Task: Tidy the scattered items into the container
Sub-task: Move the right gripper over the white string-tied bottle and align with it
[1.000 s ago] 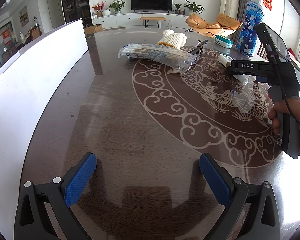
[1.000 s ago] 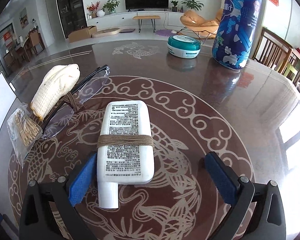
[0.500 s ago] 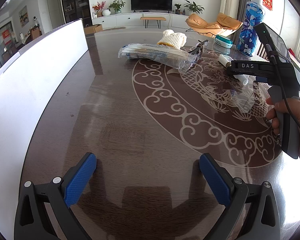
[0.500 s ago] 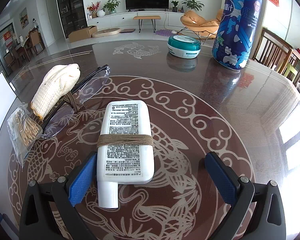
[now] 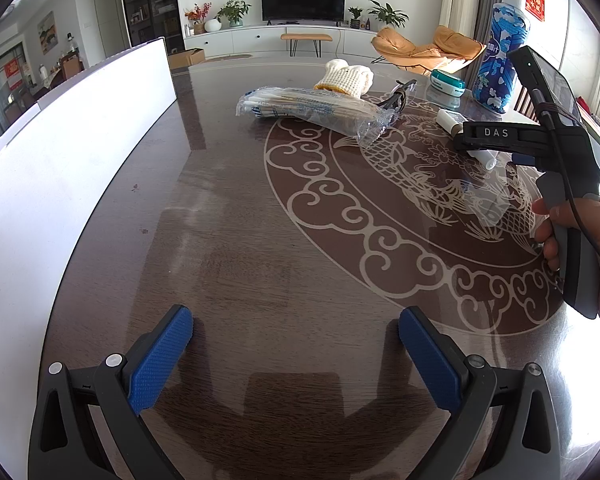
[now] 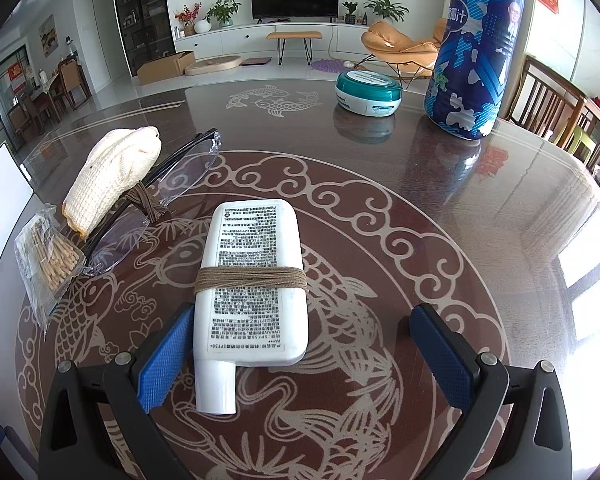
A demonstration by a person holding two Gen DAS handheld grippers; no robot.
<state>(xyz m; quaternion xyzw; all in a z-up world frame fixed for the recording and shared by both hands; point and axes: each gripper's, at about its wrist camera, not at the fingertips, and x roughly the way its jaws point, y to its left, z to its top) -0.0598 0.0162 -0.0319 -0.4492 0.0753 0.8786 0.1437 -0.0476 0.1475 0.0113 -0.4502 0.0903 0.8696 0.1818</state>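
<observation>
1. The dark glossy counter [image 6: 500, 240], inlaid with a pale fish-and-cloud roundel, carries everything.
2. A white container wall [image 5: 60, 152] runs along the counter's left edge in the left wrist view.
3. A tall blue patterned canister [image 6: 476, 48] stands at the far right, with a teal-lidded round tin [image 6: 369, 92] just beside it.
4. The left claw [image 5: 296, 344] is spread wide over bare counter, holding nothing.
5. The right claw [image 6: 300, 348] is also spread; a hand [image 5: 580, 248] grips its handle.
6. A white flat bottle [image 6: 252, 280], bound with brown twine, lies between the right claw's fingers, its side at the left pad [image 6: 164, 356], well apart from the right pad.
7. A clear bag of swabs [image 5: 312, 110], a knitted white glove [image 6: 112, 176] and clear glasses [image 6: 156, 200] lie clustered to the bottle's left.
</observation>
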